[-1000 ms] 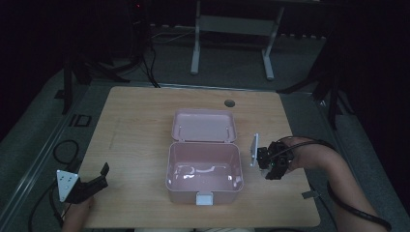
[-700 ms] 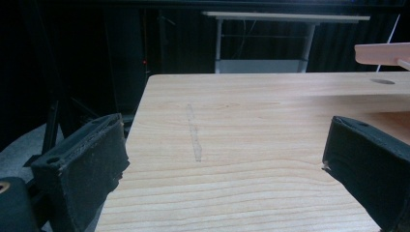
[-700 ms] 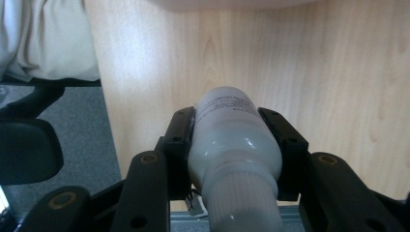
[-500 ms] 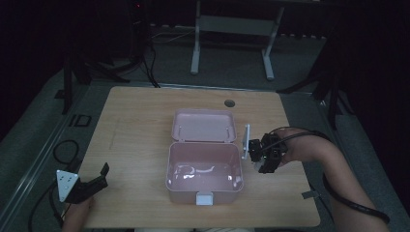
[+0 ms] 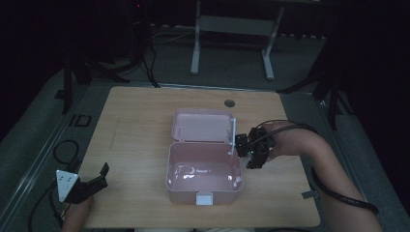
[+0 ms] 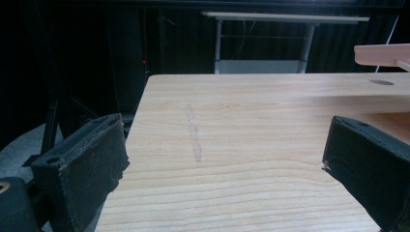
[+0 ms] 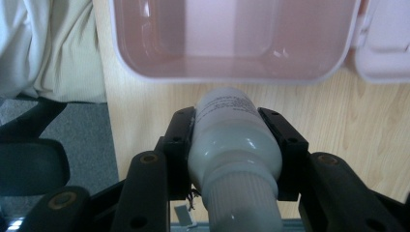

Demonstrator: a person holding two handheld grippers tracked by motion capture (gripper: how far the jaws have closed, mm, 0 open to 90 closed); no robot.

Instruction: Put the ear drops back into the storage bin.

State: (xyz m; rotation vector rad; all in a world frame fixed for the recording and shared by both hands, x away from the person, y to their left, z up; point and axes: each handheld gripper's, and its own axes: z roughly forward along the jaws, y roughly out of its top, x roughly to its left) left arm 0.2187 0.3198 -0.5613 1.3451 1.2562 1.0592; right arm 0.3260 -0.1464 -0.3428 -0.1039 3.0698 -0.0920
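White bottle (image 7: 234, 140) clamped between right hand-held gripper (image 7: 232, 145) jaws, beside pink box (image 5: 205, 166)

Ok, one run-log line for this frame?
right tool: shut on white bottle | beside open pink box | left tool: open, idle

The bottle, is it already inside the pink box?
No, the right tongs hold the bottle over the table, just outside the box rim.

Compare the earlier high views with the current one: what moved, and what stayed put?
The right gripper, shut on a white bottle, moved left toward the open pink box, reaching its right edge. The left gripper stayed open at the table's near left corner; the box did not move.
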